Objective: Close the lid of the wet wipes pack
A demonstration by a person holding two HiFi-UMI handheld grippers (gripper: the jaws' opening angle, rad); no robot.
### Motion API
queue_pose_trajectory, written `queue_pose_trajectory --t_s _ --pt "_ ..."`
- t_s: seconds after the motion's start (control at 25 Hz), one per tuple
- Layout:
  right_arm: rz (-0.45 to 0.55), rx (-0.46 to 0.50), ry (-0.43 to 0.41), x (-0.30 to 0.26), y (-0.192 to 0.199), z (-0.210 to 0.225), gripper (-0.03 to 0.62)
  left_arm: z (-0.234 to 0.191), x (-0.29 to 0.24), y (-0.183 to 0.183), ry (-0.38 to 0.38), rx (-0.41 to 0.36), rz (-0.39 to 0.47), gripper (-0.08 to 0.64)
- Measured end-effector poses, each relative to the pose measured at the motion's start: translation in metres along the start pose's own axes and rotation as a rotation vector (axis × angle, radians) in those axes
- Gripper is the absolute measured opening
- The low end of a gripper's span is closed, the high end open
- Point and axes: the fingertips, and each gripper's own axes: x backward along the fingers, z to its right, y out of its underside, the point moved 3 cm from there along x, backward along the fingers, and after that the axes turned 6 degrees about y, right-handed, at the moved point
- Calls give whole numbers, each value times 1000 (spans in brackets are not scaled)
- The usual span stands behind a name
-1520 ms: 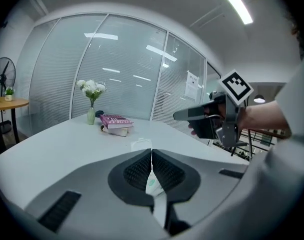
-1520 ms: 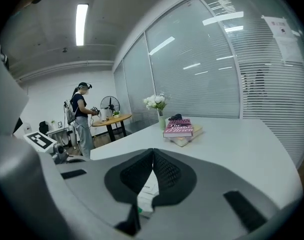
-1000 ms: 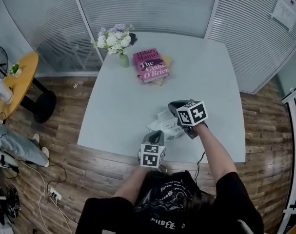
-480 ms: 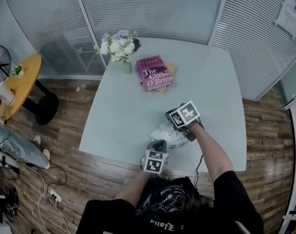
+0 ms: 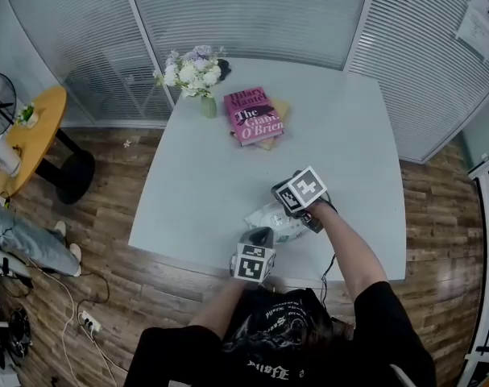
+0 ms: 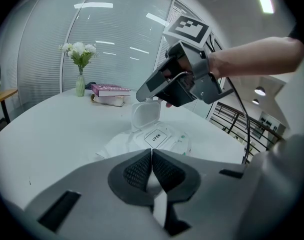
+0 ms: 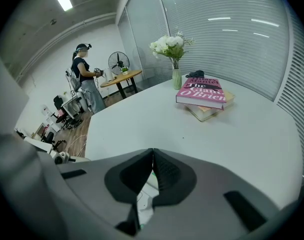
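Wet wipes pack (image 5: 275, 219) lies on the bench (image 5: 204, 176) near its front edge, "OPEN" label facing up; its flip lid (image 6: 143, 115) stands upright, so closing is not yet done.

Right gripper (image 6: 143, 95) hangs just over the lid's top edge; fingers pressed together, nothing held; contact with the lid cannot be confirmed.

Left gripper (image 6: 152, 155) sits beside the pack's near end; fingers together, empty, not pinning the pack.

Judgement: what is left is to press the lid down until it latches.

Pink book (image 5: 253, 114) on another book and a vase of flowers (image 5: 192, 72) stand well apart at the far side; nothing blocks the lid.
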Motion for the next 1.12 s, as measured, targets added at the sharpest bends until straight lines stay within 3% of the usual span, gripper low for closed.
queue_pose_trajectory --t_s 0.36,1.12 --pt "33 3 8 8 9 -6 0 -2 0 -1 -1 55 6 8" --pt "34 -26 -17 17 43 -17 0 -4 -3 -1 -10 68 20 8"
